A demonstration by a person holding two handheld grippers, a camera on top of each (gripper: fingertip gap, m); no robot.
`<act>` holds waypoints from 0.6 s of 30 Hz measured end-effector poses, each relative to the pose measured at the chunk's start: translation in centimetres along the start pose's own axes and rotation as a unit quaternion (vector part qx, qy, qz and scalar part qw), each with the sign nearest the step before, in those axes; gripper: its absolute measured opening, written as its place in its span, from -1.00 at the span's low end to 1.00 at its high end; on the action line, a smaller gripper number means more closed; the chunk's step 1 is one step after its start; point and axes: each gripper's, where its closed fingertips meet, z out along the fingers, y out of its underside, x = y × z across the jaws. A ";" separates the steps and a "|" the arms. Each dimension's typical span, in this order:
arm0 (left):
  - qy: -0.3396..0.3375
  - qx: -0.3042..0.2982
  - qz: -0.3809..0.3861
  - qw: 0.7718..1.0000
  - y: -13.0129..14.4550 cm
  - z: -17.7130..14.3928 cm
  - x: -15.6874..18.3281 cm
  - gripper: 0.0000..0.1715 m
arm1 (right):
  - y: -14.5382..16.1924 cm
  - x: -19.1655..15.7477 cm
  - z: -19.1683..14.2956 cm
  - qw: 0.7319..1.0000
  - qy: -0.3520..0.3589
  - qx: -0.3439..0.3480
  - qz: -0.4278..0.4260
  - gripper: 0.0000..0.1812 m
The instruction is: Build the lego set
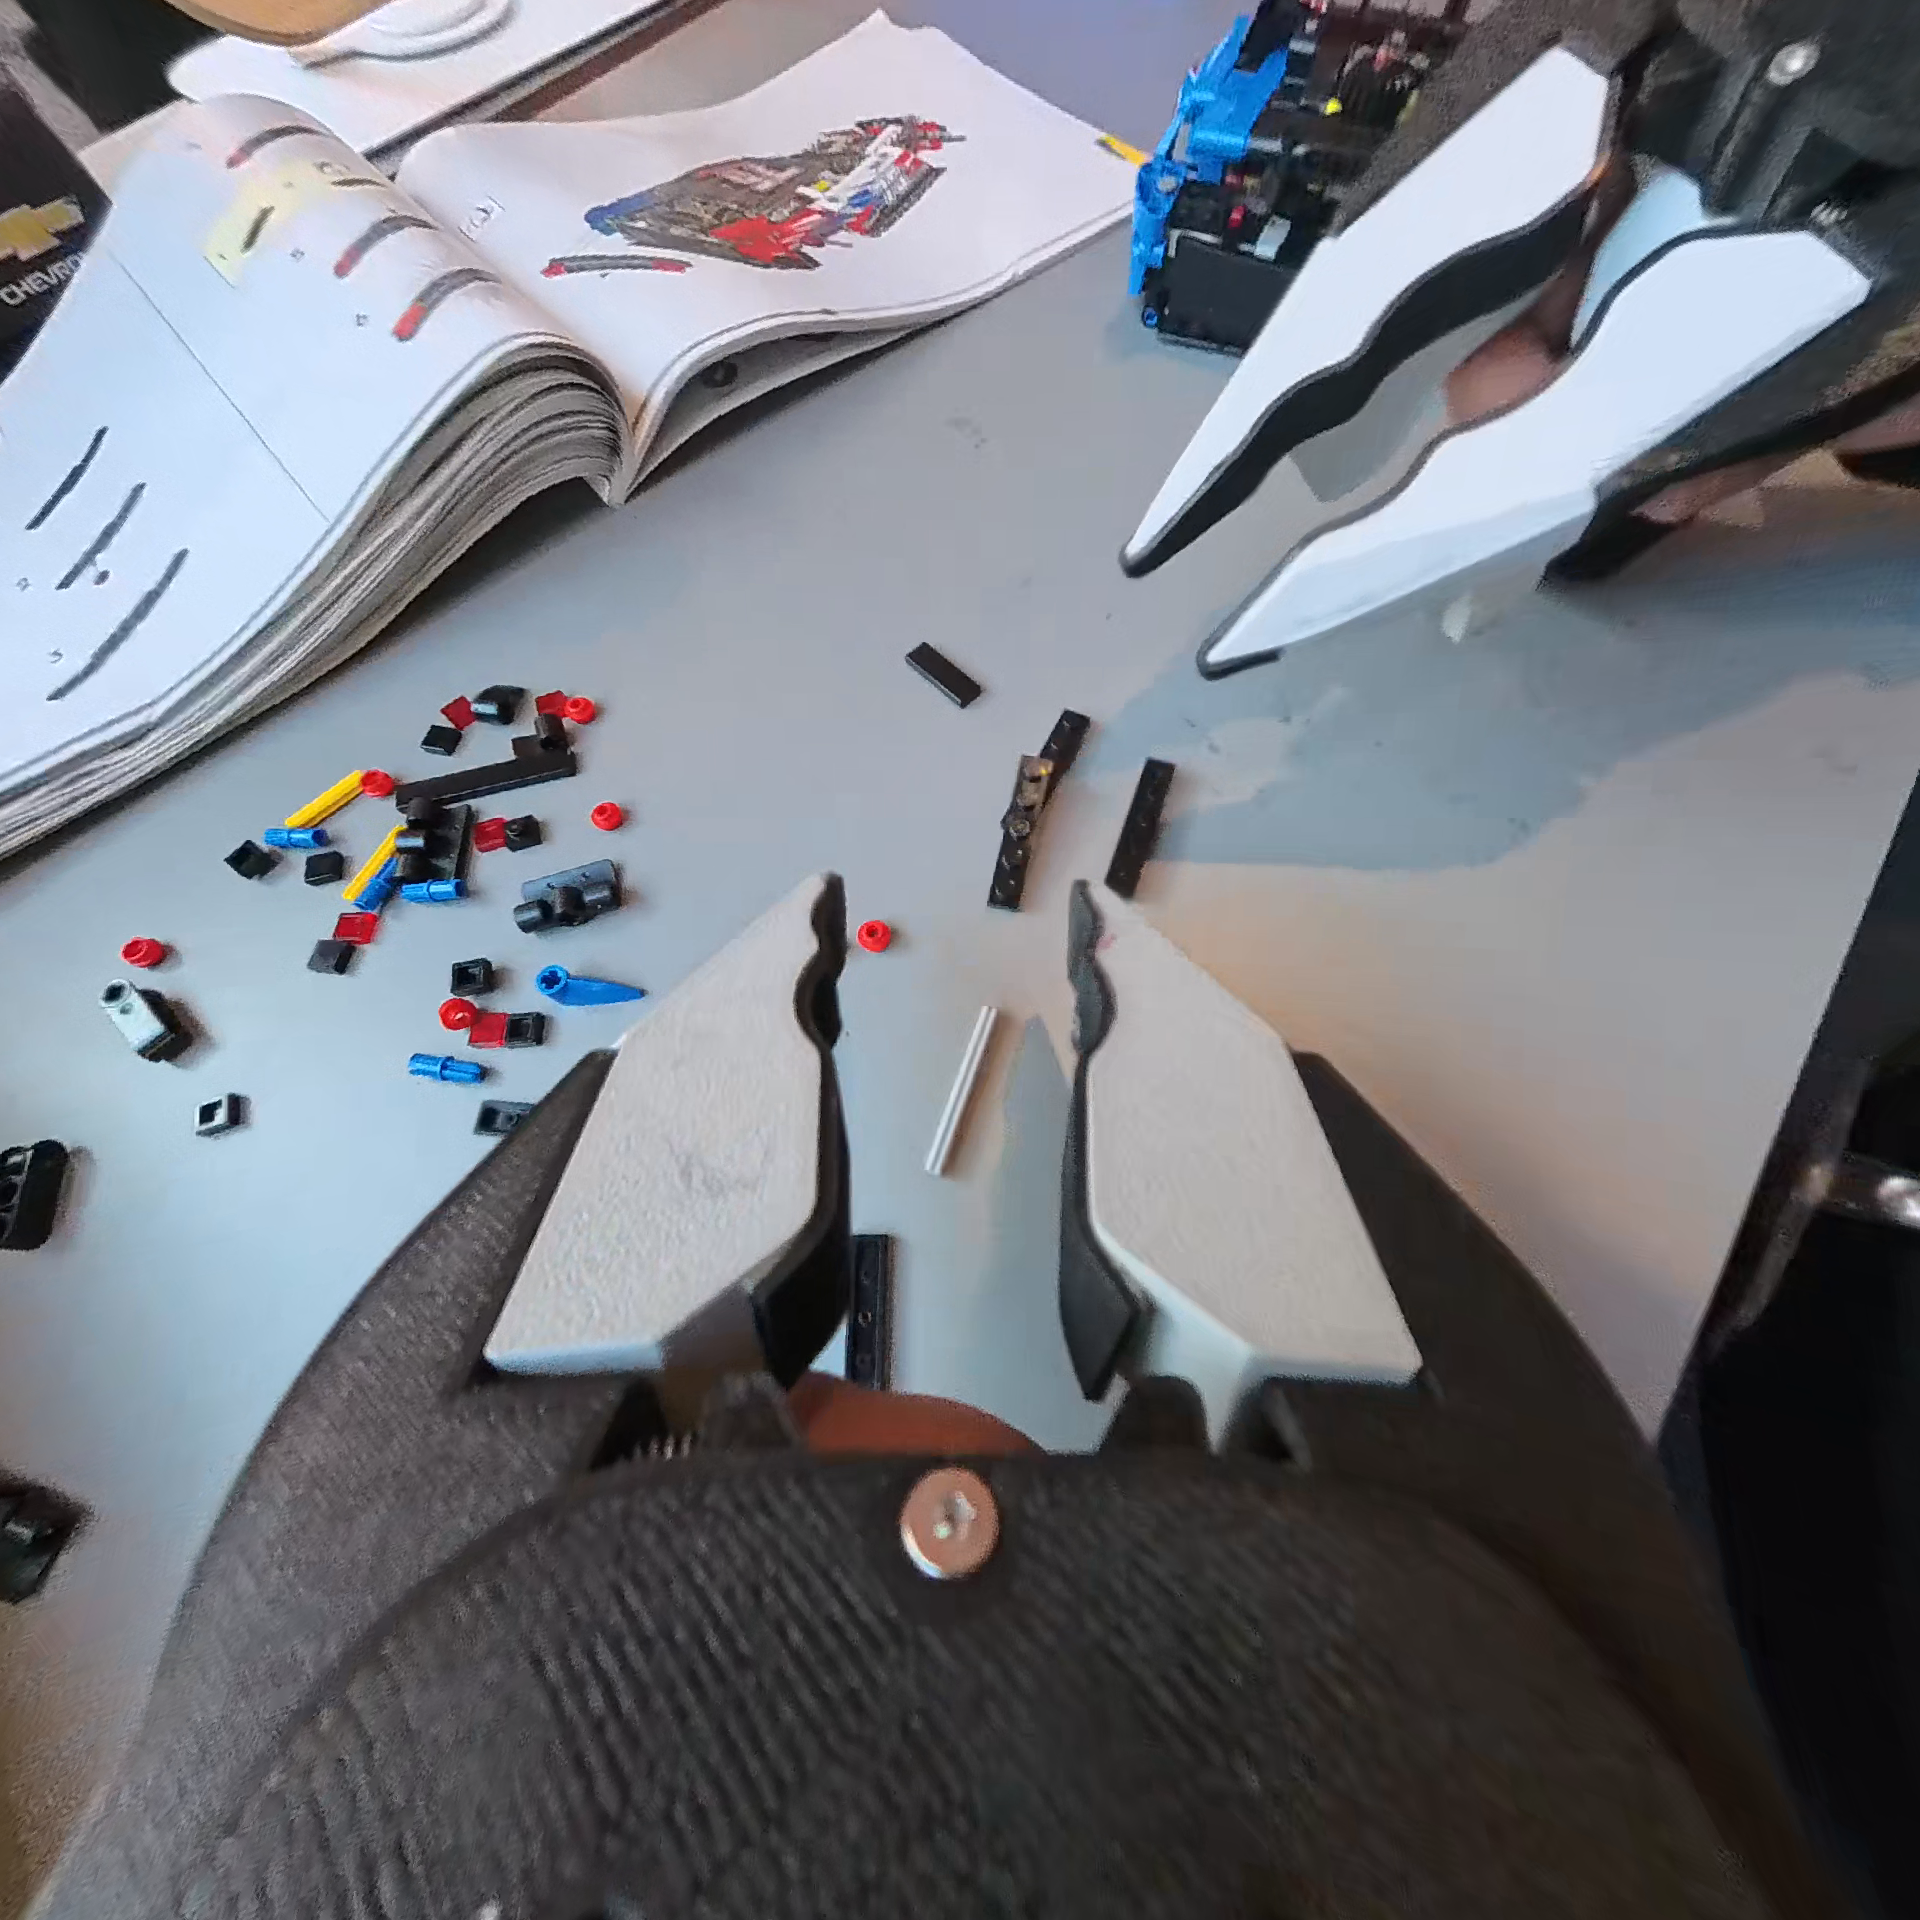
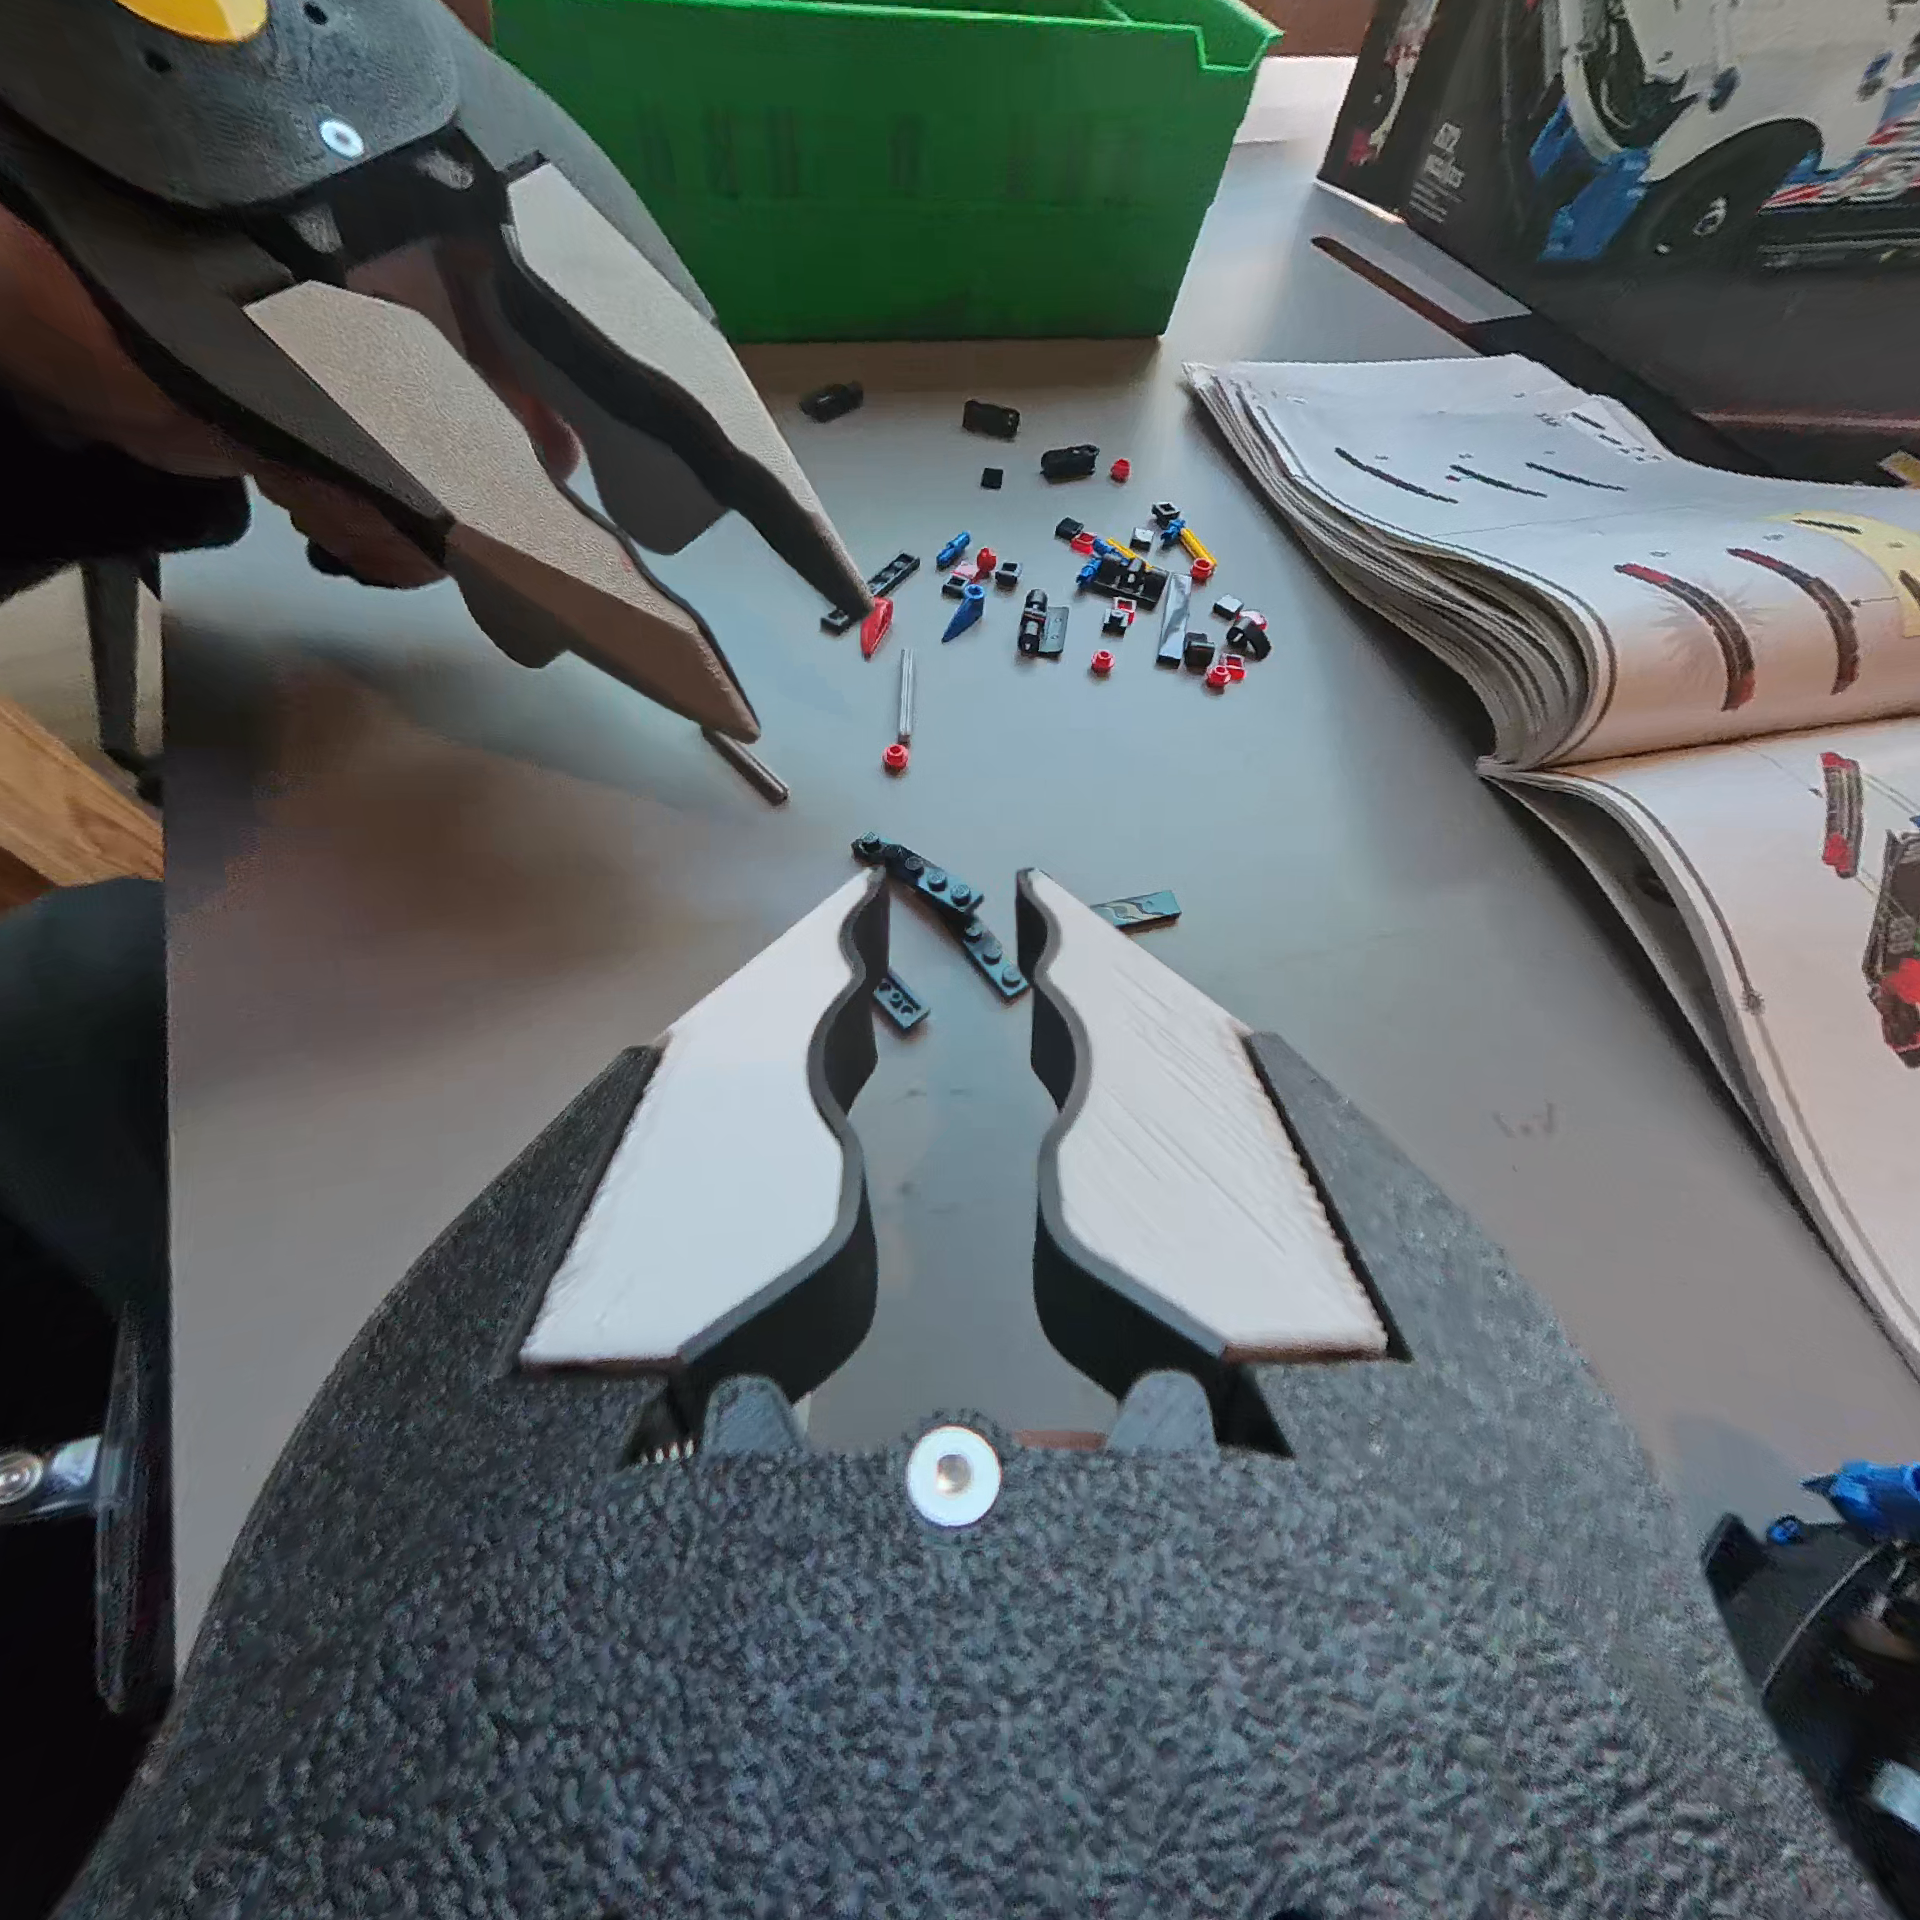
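Two claws, left claw [image 1: 956,904] and right claw [image 2: 951,883], hang spread and empty over the bench [image 1: 1455,1039]; loose bricks [image 1: 436,862] lie centre left.

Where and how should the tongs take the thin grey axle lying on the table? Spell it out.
Grip the grey axle at mid-length, coming straight down from above with the left tongs, which are open and nearly over it. It lies flat on the table, long and thin, so the fingers should close across its narrow width, turned crosswise to its length. Nothing touches its sides.
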 end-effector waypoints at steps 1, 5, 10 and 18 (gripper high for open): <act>-0.001 0.006 -0.008 1.000 -0.3 -0.1 -0.2 -0.54 | 0.0 0.1 -0.1 1.000 -0.002 0.003 0.016 -0.75; -0.018 -0.016 0.020 1.000 -0.5 -0.1 -1.2 -0.51 | 0.2 0.5 -0.2 0.999 0.000 -0.002 0.036 -0.74; 0.040 -0.052 0.039 0.997 0.1 1.0 -0.8 -0.50 | 0.9 1.4 0.2 0.999 0.014 -0.027 0.030 -0.74; 0.066 -0.026 0.069 0.995 -2.5 3.2 -2.3 -0.47 | 0.6 2.1 1.7 0.999 -0.003 -0.033 0.005 -0.72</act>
